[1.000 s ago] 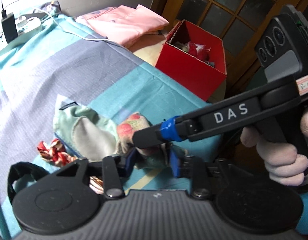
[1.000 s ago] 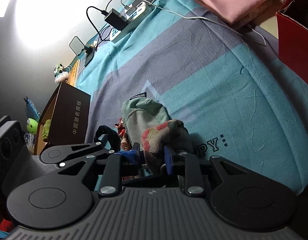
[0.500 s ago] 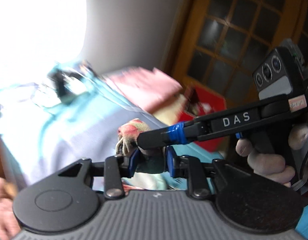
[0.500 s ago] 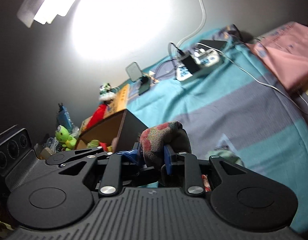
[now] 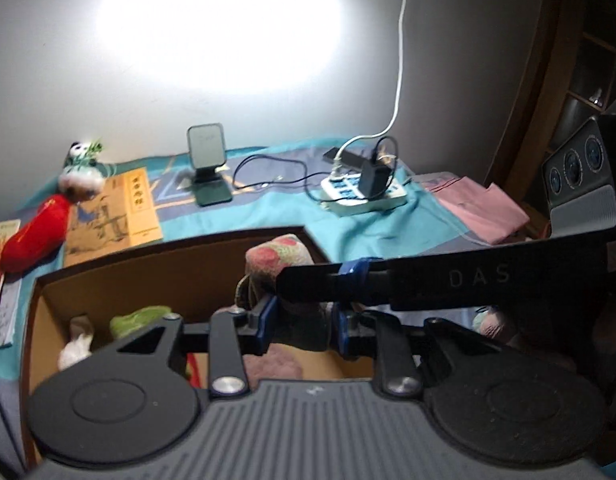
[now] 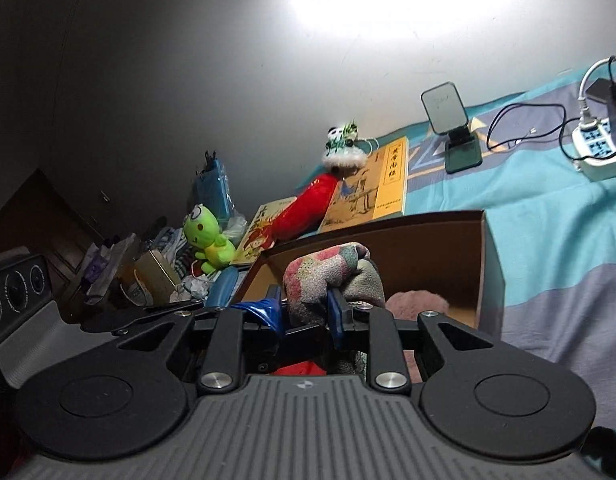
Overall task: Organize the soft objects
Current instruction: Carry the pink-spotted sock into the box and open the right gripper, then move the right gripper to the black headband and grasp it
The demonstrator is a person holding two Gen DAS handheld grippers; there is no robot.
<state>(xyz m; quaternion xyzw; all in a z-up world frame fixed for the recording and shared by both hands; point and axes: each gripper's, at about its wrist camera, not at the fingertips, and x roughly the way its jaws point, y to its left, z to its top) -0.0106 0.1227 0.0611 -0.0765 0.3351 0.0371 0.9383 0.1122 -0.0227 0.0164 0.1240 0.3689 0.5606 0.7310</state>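
Gripping one rolled floral sock (image 5: 280, 258) between them, the left gripper (image 5: 302, 322) and right gripper (image 6: 306, 314) are both clenching it above the open cardboard box (image 5: 148, 268); lowering it inside before letting go seems wisest.

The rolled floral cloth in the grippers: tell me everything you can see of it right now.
The floral cloth is a soft, nubby bundle, pink-red and green blotches on cream with a grey-green underside. It is bunched upward, clamped by both the left gripper and the right gripper, and held in the air over the open brown cardboard box.
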